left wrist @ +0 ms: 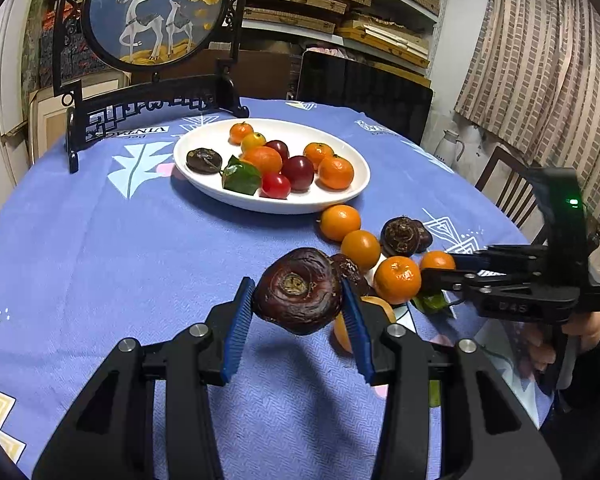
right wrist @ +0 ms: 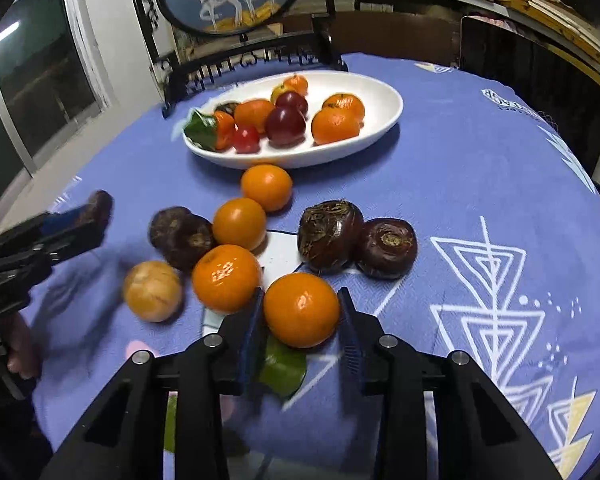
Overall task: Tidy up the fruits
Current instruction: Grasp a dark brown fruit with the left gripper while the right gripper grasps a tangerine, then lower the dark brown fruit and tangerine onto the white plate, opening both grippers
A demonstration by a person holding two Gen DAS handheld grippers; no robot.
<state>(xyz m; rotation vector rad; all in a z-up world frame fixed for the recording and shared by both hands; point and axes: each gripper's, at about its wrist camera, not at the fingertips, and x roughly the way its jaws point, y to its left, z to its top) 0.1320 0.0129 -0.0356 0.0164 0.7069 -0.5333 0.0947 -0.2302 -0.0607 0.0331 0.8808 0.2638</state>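
My left gripper [left wrist: 298,300] is shut on a dark brown water chestnut [left wrist: 298,290] and holds it above the blue tablecloth. It shows at the left of the right wrist view [right wrist: 94,210]. My right gripper [right wrist: 302,312] is closed around an orange mandarin [right wrist: 301,309] with a green leaf [right wrist: 283,368] under it; the same gripper shows in the left wrist view [left wrist: 436,274]. A white oval plate [left wrist: 352,160] at the table's far side holds mandarins, red plums, a tomato, a chestnut and a leaf. Several mandarins and chestnuts lie loose between plate and grippers.
A black carved stand with a round deer picture [left wrist: 156,12] stands behind the plate. A dark chair back [left wrist: 364,92] is at the far edge, another chair [left wrist: 504,184] at the right. Two chestnuts [right wrist: 356,238] lie to the right of the loose mandarins.
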